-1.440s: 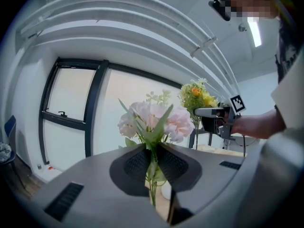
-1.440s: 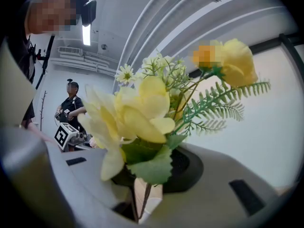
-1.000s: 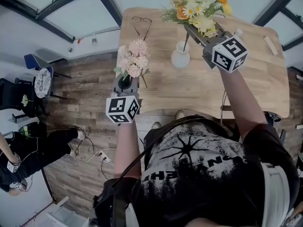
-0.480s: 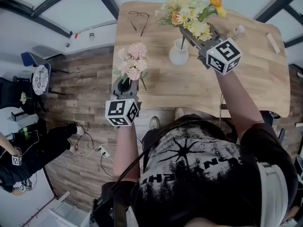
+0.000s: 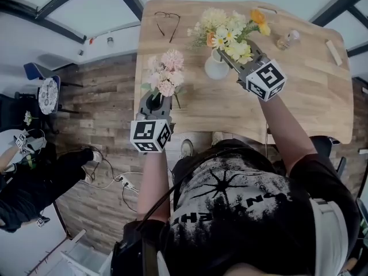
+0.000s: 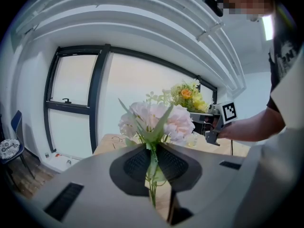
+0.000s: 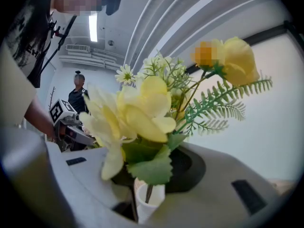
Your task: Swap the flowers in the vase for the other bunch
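Head view: your R gripper (image 5: 232,58) clamps the yellow bunch (image 5: 225,29) just above the vase (image 5: 217,69). Your L gripper (image 5: 154,101), well left by the bench (image 5: 310,96) edge, holds the pink bunch (image 5: 166,73).
Left gripper view: fingers (image 6: 137,164) nipped on the pink stem, upright.
Right gripper view: yellow stem vertical, tip in vase mouth, straight below fingers (image 7: 190,167).

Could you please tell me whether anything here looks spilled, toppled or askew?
Nothing stands out: the white vase stands upright on the table with the yellow bunch stem in its neck, and no spill shows.
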The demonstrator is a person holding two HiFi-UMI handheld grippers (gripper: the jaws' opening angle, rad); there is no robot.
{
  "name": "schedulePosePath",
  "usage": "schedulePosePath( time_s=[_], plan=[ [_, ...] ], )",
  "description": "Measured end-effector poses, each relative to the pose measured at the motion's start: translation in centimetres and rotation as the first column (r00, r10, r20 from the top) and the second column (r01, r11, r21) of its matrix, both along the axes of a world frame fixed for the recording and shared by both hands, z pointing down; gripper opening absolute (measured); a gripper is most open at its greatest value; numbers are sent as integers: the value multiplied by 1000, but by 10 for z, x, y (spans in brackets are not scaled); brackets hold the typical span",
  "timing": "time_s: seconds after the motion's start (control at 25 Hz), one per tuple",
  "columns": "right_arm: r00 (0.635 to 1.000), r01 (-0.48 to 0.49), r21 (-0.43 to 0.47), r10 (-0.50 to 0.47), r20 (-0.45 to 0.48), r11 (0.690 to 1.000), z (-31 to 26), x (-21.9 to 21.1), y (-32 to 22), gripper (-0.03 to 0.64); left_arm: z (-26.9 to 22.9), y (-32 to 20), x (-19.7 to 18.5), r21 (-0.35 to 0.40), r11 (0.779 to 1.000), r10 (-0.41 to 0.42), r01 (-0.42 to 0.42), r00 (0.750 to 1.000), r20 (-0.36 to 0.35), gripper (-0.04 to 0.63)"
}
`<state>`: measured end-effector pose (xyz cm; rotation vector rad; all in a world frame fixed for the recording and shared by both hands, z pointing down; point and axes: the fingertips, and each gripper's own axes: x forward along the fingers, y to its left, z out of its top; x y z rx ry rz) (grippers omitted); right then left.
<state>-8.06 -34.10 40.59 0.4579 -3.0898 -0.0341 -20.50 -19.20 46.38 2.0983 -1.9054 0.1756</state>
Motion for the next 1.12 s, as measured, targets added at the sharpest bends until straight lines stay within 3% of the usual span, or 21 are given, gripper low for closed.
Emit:
schedulePosePath(
  time_s=[0.52,0.84,1.12],
  plan=[
    [997,-31,15,32,-68,999,45,6,8,163,9,-3,1,-24,999,21,-21,1000,6,52],
    [989,-54,-11,51,-139,999,71,9,6,240,10,-6,2,-36,999,32,-31,999,17,52],
    [983,-95,-39,88,-163,995,85,12,-2,261,12,-5,1,-44,998,35,-34,999,19,54]
  ],
)
